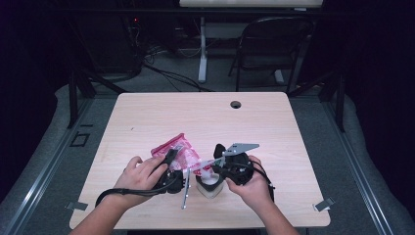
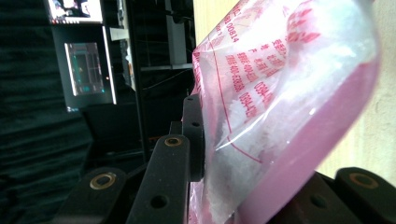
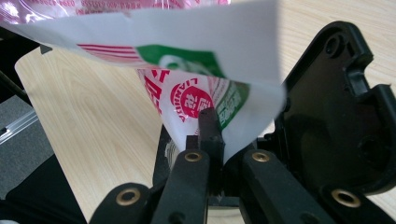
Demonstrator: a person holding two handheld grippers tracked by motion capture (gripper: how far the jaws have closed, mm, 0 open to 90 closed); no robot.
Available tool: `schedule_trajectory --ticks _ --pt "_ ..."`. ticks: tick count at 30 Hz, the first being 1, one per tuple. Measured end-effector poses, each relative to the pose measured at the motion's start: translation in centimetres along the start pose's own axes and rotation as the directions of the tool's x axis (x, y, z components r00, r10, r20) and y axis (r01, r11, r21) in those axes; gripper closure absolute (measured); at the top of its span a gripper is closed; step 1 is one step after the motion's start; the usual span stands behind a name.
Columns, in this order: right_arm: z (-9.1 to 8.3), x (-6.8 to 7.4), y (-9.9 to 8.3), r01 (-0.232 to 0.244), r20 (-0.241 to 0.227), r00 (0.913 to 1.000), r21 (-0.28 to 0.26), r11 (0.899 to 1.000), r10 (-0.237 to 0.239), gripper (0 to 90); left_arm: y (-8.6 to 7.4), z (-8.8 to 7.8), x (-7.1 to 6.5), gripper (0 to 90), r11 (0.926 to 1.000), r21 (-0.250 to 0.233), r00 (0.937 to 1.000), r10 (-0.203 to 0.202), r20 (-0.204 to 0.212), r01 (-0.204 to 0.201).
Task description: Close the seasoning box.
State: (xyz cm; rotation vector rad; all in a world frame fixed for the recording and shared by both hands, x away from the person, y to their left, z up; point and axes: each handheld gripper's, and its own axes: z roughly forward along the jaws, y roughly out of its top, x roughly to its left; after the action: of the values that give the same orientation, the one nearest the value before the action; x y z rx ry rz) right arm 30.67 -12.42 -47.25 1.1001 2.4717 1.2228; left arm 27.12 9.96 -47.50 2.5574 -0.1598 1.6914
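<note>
A plastic bag (image 1: pixel 178 152) with a pink edge, red print and white grains inside lies tilted between both hands at the table's front middle. My left gripper (image 1: pixel 171 157) is shut on it, its black jaws pressing the bag (image 2: pixel 280 93) from both sides around the gripper's middle (image 2: pixel 243 163). My right gripper (image 1: pixel 218 159) pinches the bag's other end, a white flap with red and green print (image 3: pixel 196 93), with the jaws shut on that flap (image 3: pixel 215 140). A white cup-like container (image 1: pixel 210 188) stands on the table just below the stretched bag.
The light wooden table (image 1: pixel 205 117) has a round cable hole (image 1: pixel 236 104) near its far edge. Behind the table stand a black folding chair (image 1: pixel 274 46) and a white desk leg (image 1: pixel 202 49). Cables lie on the floor.
</note>
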Motion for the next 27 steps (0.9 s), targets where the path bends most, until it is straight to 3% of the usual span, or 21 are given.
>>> schedule_trajectory --ticks 6,11,18,21,27 --pt "-0.1 0.1 0.0 0.0 -0.003 1.0 -0.019 1.0 -0.001 90.0 -0.4 0.1 -0.4 80.5 0.9978 0.0 0.9978 -0.066 0.003 0.066" --pt "-0.4 0.1 0.1 0.001 -0.003 1.0 -0.032 0.999 -0.001 90.0 -0.8 0.1 -0.7 80.6 0.9878 -0.013 0.9878 -0.155 0.006 0.156" --pt "-0.4 0.2 0.1 0.004 -0.002 1.0 -0.044 0.999 -0.005 90.0 -1.2 0.2 -1.3 80.9 0.9773 -0.012 0.9771 -0.211 0.022 0.212" --pt "-0.3 0.3 0.1 0.004 -0.006 1.0 -0.035 0.999 -0.004 90.0 -1.4 0.1 -1.6 81.0 0.9652 -0.017 0.965 -0.261 0.028 0.261" --pt "-0.3 0.5 0.1 0.01 -0.004 0.9999 -0.038 0.999 -0.01 90.0 -1.7 0.2 -2.2 81.1 0.949 -0.023 0.9486 -0.313 0.043 0.315"
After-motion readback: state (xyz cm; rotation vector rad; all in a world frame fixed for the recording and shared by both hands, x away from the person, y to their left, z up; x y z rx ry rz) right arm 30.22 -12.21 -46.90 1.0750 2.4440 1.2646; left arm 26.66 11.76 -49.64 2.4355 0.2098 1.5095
